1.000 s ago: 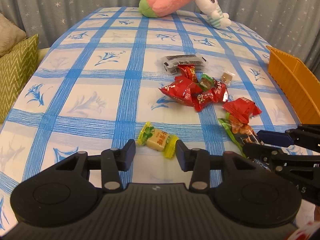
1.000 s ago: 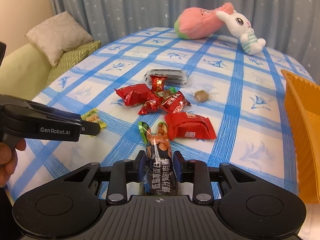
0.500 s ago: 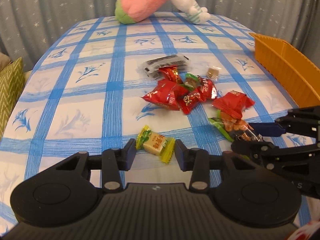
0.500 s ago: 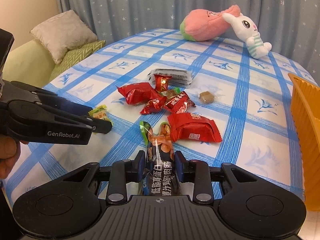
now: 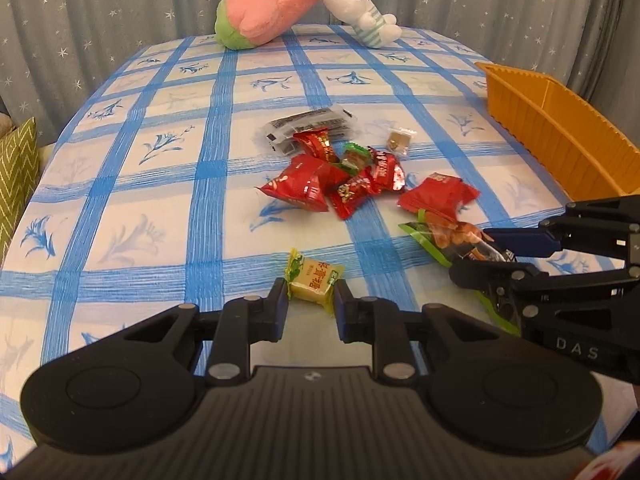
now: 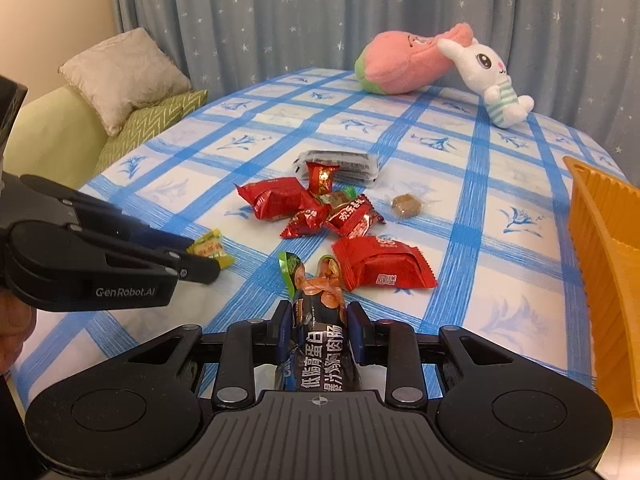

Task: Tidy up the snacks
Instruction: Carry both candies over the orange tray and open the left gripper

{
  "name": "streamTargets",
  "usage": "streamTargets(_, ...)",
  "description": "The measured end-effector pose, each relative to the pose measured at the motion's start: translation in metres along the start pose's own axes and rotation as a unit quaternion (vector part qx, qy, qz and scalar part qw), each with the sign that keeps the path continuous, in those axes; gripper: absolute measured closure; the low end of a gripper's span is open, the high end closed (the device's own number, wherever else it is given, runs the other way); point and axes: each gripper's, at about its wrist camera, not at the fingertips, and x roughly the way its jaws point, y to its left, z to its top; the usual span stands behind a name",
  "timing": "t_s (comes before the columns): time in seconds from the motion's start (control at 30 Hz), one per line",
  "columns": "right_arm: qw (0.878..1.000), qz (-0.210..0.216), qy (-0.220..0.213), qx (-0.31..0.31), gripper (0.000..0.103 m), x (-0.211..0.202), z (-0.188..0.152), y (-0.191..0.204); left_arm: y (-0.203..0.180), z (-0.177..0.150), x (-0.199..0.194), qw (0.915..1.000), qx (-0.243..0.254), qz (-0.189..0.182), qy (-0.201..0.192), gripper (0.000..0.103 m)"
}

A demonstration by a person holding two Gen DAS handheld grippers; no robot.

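Left gripper, black with blue pads, low over the near edge of the blue-and-white checked tablecloth; jaws narrowed around a small yellow-and-green wrapped candy, pads just beside or touching its two ends, firm grip not certain. Candy lying on the cloth near that near edge, left of the other snacks.

Right gripper clamped on a long dark sausage stick pack with white lettering and a green tip, both pads pressed against its sides, far end pointing toward the middle of the cloth. Same pack seen from the left wrist at the right, between the black fingers there.

Just beyond the pack's tip, a red pillow-shaped foil packet. Further toward the centre, a cluster of small red foil packets with a green-wrapped sweet among them, a flat black-and-clear sachet behind, a small brown cube in clear wrap to the right.

Orange ribbed plastic bin at the right edge. At the far edge, a pink-and-green plush touching a white plush rabbit in a striped shirt.
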Motion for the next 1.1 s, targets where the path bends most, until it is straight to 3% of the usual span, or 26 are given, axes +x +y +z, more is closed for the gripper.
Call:
streamTargets(0.33, 0.999, -0.030, -0.027, 0.028, 0.073, -0.043, 0.000, -0.007, -0.025, 0.010, -0.034, 0.9997, -0.002, -0.012, -0.021, 0.082)
streamTargets(0.53, 0.994, -0.062, -0.039, 0.075, 0.073, -0.081, -0.005, -0.031, -0.061, 0.027, -0.050, 0.9986, 0.006, -0.037, -0.038, 0.082)
streamTargets(0.87, 0.976, -0.152, -0.070, 0.141, 0.073, -0.154, 0.005, -0.115, -0.157, 0.079, -0.051, 0.9906, 0.040, -0.111, -0.069, 0.082)
streamTargets(1.1, 0.961, -0.196, -0.073, 0.179, 0.073, -0.171, 0.002, -0.183, -0.214, 0.108, -0.033, 0.9850, 0.059, -0.145, -0.072, 0.082)
